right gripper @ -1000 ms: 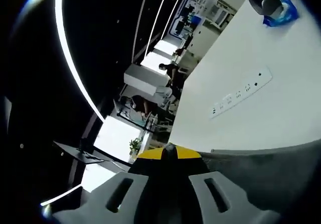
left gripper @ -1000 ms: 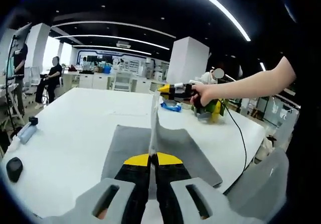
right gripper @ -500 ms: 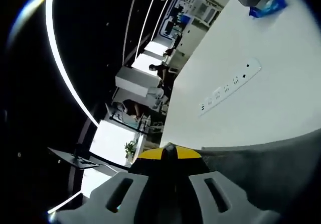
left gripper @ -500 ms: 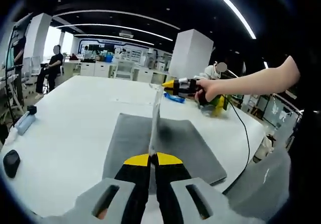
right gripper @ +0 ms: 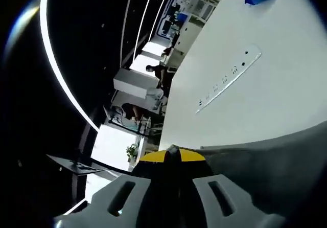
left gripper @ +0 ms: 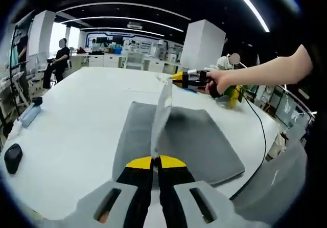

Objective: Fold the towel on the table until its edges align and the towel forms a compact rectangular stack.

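Grey towel (left gripper: 199,141): spread on white table (left gripper: 76,120), one edge lifted upright ahead of the jaws. Left gripper (left gripper: 153,162): jaws closed, pinching the raised towel edge. Right gripper (left gripper: 180,77): held in a hand (left gripper: 219,81) beyond the far end of the raised edge, jaws pressed together on the towel corner. Right gripper view: towel (right gripper: 265,166) draped beside the closed jaws; white power strip (right gripper: 227,78) on table ahead. Black mouse (left gripper: 13,158) far left of left jaws.
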### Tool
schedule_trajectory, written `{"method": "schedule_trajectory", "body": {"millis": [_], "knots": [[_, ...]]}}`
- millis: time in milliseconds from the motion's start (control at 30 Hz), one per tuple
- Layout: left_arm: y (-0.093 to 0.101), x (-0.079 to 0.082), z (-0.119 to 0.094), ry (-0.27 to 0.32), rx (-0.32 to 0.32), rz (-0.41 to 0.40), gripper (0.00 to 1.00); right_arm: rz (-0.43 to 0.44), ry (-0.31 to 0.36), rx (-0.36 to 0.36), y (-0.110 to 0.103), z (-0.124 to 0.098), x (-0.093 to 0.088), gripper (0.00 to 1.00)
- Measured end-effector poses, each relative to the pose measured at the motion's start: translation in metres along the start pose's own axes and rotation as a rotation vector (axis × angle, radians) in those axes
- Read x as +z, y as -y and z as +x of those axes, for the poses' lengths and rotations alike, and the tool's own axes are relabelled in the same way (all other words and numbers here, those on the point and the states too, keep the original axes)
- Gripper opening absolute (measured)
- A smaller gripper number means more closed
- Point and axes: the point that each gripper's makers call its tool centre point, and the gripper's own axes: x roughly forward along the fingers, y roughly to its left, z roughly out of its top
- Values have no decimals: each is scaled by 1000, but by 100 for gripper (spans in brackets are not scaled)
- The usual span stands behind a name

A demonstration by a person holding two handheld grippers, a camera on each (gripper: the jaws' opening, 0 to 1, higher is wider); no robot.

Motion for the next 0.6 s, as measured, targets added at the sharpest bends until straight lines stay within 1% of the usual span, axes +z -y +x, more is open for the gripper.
{"method": "schedule_trajectory", "body": {"millis": [133,200,233,267,300,333,367,400,467,600], "knots": [[-8,-4,1,3,21,-42,3,7,-4,8,1,7,-1,5],[-14,-8,2,-13,45,-57,3,13,-4,17,0,10,-1,5],[-16,-10,2,-18,57,-55,4,26,10,28,-2,11,1,1],[-20,-13,1,-34,81,-16,4,54,24,58,-7,11,4,0],[-24,-13,1,-40,96,37,4,78,40,56,-7,12,6,0],[-28,-11,0,-29,123,118,5,64,37,58,-7,11,7,0],[-30,-9,-1,-23,141,151,7,64,35,64,-9,11,7,0],[-33,-7,-3,-12,160,167,9,60,34,71,-10,11,8,0],[-34,-7,-3,-9,157,142,12,61,29,72,-8,9,9,0],[-40,-8,-3,-8,163,125,11,71,32,64,-1,1,9,0]]}}
